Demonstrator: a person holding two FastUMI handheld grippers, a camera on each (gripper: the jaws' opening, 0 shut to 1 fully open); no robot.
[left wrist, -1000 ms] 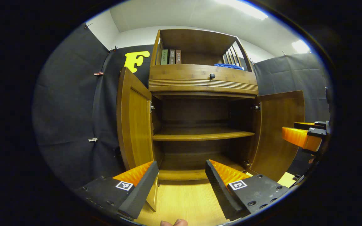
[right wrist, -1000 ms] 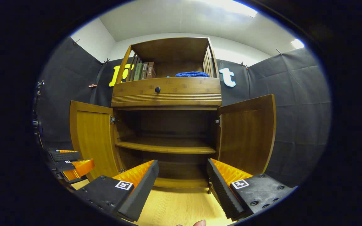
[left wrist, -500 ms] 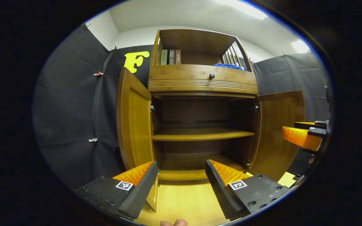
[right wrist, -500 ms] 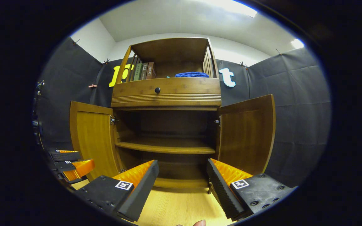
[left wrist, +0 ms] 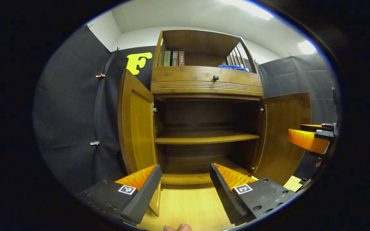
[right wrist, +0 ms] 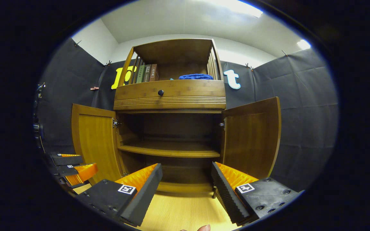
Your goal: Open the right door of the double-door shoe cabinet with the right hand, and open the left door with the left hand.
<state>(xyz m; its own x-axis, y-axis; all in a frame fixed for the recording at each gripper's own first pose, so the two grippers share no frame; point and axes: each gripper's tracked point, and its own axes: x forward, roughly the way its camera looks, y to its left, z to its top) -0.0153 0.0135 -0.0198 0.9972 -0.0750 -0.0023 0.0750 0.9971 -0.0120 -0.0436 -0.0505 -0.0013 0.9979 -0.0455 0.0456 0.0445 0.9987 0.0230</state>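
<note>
Left gripper view: left door (left wrist: 136, 128) at left and right door (left wrist: 283, 134) at right are seen swung wide, unchanged lately; both grippers (left wrist: 185, 189) (right wrist: 186, 189) are held open, empty; task judged complete.

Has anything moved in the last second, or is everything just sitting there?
Nothing visibly changed. Both doors, the left door and the right door, stay swung open, and the left claw and right claw stay open, holding nothing, in front of the cabinet.
</note>
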